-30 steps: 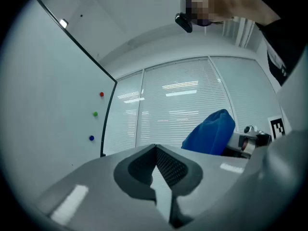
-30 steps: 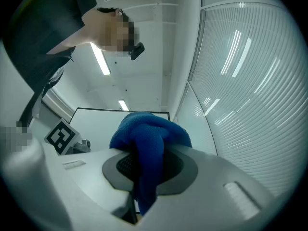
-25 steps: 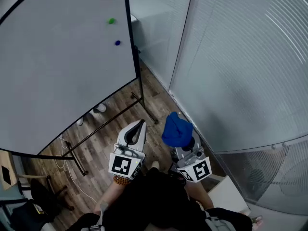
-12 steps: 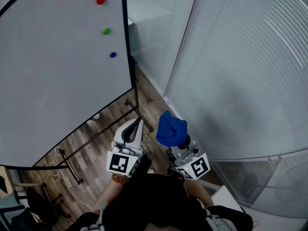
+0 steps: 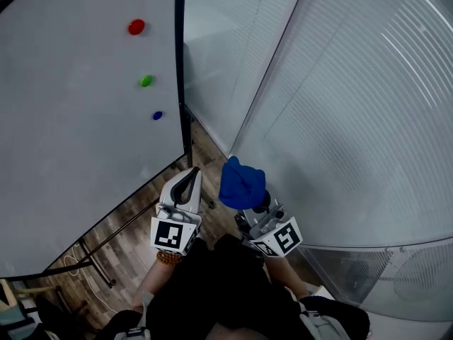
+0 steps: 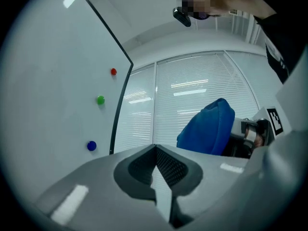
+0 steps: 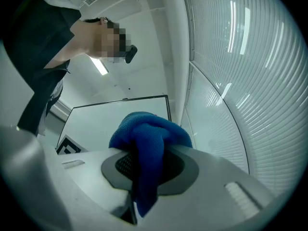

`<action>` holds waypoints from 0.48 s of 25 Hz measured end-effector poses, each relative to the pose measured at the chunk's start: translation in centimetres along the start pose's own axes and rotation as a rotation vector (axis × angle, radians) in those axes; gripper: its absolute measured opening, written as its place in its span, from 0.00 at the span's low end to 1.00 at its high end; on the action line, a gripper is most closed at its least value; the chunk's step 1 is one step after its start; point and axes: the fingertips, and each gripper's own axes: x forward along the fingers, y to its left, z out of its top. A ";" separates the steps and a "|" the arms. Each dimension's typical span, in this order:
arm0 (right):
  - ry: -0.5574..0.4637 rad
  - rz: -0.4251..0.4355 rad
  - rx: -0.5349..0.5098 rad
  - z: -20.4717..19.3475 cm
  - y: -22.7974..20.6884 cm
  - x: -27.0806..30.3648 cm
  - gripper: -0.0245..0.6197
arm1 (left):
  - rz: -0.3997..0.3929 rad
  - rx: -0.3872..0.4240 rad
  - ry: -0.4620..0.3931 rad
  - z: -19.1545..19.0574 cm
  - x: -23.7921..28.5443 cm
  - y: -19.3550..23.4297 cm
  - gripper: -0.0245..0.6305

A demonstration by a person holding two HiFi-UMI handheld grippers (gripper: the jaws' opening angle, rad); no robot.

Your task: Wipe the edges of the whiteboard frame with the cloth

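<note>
1. The whiteboard (image 5: 71, 133) fills the left of the head view. It is a smooth, pale, matt sheet, bare except for three small round buttons stacked near its right side: a red magnet (image 5: 136, 27), a green magnet (image 5: 146, 81) and a blue magnet (image 5: 157, 115).
2. Its frame (image 5: 180, 62) is a thin, hard, black strip. It runs straight down the board's right side to a corner, then back along the bottom edge. Wood-grain floor (image 5: 127, 236) lies below it.
3. The left tool (image 5: 191, 174) hangs just under that corner. In the left gripper view its ribbed dark pads meet tip to tip with nothing between them.
4. The cloth (image 5: 242, 181) is a deep-blue, nubbly bundle that looks like microfibre. The right tool (image 7: 144, 166) has it pinched, with the jaws closed on a fold so that a rounded wad stands proud of the tips. It is near the frame's lower right corner but apart from it.
5. The step in hand is probably bringing the wad onto the strip.
   - Lead with the soft bulge rather than the hard jaw tips.
   - Fold it over the strip's outer edge as well as its face.
   - Run along the strip's length with light, even pressure, keeping clear of the magnets.
   - The board may sway on its stand, so the empty tool could steady it.
6. The glass wall (image 5: 340, 105), with its fine horizontal slats, stands close behind the frame's right side. Room there looks tight, so keep the tool off the glass.
</note>
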 end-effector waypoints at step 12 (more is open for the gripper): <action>-0.040 0.234 0.097 -1.3 -8.9 10.4 0.18 | 0.168 0.048 0.019 0.2 8.0 5.8 0.04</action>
